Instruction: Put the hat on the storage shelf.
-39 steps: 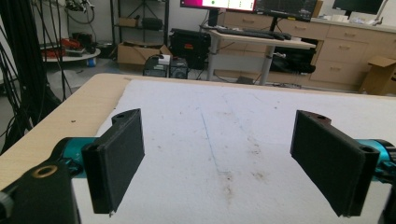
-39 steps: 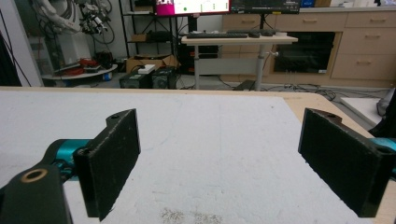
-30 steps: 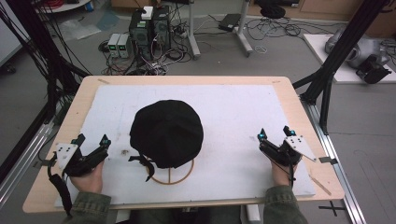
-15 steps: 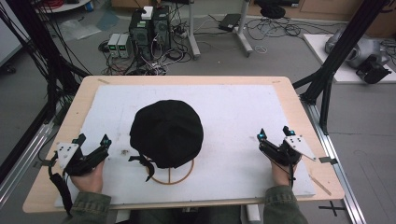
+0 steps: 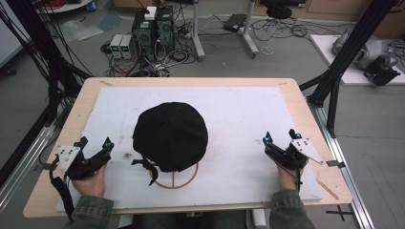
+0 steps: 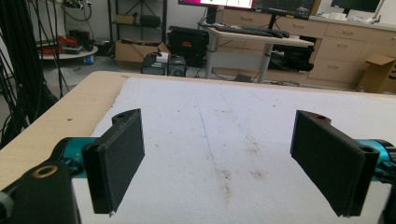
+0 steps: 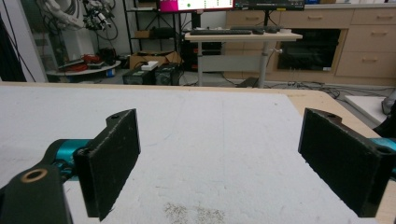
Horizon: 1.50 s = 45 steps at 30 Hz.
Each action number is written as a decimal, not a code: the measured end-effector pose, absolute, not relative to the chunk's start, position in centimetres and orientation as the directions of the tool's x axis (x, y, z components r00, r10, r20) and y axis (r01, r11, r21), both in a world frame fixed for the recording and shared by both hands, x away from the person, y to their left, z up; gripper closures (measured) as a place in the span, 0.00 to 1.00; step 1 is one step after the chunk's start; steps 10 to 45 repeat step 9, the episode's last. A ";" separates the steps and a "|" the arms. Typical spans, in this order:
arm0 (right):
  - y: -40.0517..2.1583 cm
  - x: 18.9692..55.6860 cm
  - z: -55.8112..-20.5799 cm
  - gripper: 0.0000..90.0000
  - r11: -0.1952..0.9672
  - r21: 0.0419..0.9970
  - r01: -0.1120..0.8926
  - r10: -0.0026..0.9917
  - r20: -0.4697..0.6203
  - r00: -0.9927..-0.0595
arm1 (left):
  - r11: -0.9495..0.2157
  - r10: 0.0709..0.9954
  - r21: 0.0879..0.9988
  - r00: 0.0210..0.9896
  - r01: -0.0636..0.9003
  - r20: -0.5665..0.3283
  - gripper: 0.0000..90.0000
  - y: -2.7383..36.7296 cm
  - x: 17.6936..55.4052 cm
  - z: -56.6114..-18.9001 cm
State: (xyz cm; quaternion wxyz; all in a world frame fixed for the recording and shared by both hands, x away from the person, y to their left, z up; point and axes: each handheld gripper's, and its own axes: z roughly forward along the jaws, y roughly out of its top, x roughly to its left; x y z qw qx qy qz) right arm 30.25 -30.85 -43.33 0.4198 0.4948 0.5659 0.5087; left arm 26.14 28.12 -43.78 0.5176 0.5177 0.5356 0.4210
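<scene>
Both my pairs of jaws stand wide apart with nothing between them but bare white foam sheet (image 6: 219, 140). My left gripper (image 5: 93, 157) rests low at the near left of the table (image 5: 305, 109), and my right gripper (image 5: 282, 143) at the near right, each pointing forward over the sheet.

Between them, well apart from both, sits the round black fabric cap (image 5: 169, 136), perched on a thin wooden ring stand (image 5: 176, 181) whose hoop and crossbars peek out beneath its near edge. A short black strap (image 5: 145, 167) hangs from the cap's near-left side.

I judge the work has not yet begun: this is the ready stance before the reach. Next I would swing one gripper inward toward the cap's edge, keeping the jaws wide until they straddle a fold of fabric, the other ready to steady the stand.
</scene>
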 end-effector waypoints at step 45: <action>-30.9 30.4 -43.4 0.13 0.000 0.990 0.140 0.986 0.024 -0.167 | 0.116 0.989 0.986 0.074 0.121 -0.125 0.20 28.0 26.2 -43.9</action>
